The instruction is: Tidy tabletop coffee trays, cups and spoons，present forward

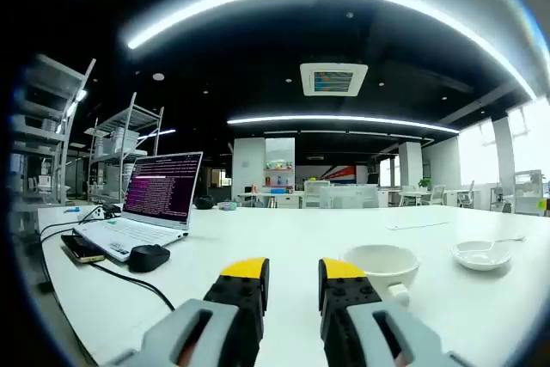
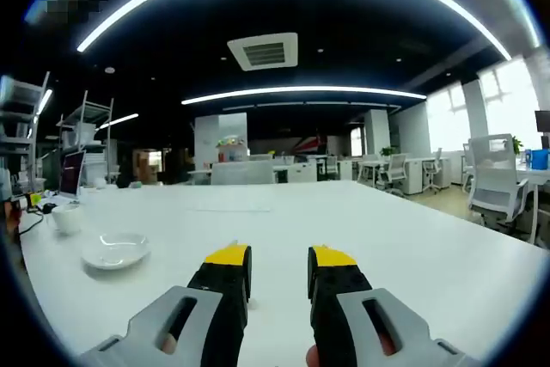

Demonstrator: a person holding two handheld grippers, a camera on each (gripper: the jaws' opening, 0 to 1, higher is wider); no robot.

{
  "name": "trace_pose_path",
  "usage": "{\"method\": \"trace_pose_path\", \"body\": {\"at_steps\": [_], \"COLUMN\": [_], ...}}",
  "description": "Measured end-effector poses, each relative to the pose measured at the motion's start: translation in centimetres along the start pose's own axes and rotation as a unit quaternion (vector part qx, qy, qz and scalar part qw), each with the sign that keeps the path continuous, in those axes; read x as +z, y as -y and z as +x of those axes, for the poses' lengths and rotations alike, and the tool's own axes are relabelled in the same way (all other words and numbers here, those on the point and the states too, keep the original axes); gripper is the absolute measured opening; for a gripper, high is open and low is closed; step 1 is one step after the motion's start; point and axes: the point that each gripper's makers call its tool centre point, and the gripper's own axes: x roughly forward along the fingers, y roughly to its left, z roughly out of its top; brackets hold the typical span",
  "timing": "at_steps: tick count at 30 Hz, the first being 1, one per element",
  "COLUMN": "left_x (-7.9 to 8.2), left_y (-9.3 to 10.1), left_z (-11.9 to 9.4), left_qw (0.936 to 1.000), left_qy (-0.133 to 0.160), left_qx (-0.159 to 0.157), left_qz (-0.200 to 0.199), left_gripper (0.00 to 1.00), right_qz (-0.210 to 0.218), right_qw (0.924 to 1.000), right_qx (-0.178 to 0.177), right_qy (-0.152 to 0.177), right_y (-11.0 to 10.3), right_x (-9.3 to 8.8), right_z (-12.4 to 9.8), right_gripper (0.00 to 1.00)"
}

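In the left gripper view a white cup (image 1: 382,264) stands on the white table (image 1: 284,238), just right of and beyond my left gripper (image 1: 293,285), which is open and holds nothing. Farther right lies a white saucer (image 1: 481,254) with a spoon (image 1: 505,241) resting in it. In the right gripper view the same saucer (image 2: 115,251) lies at the left, with the cup (image 2: 65,217) beyond it. My right gripper (image 2: 279,274) is open over bare table, well to the right of the saucer.
An open laptop (image 1: 150,204) with a mouse (image 1: 148,257), a phone (image 1: 82,248) and cables sits at the table's left end. Metal shelves (image 1: 120,139) stand behind it. Office chairs (image 2: 494,182) and desks stand beyond the table's right edge.
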Motion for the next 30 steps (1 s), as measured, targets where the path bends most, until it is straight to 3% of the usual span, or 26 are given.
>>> {"method": "trace_pose_path", "body": {"at_steps": [30], "left_x": [0.5], "left_y": [-1.4], "left_z": [-0.3], "left_qw": [0.9997], "left_qy": [-0.004], "left_qx": [0.007], "left_qz": [-0.021], "left_gripper": [0.25], "right_qz": [0.008], "right_qw": [0.9997], "right_qx": [-0.022], "right_qy": [-0.004], "right_y": [1.4], "right_x": [0.3], "right_z": [-1.1], "right_gripper": [0.27]}}
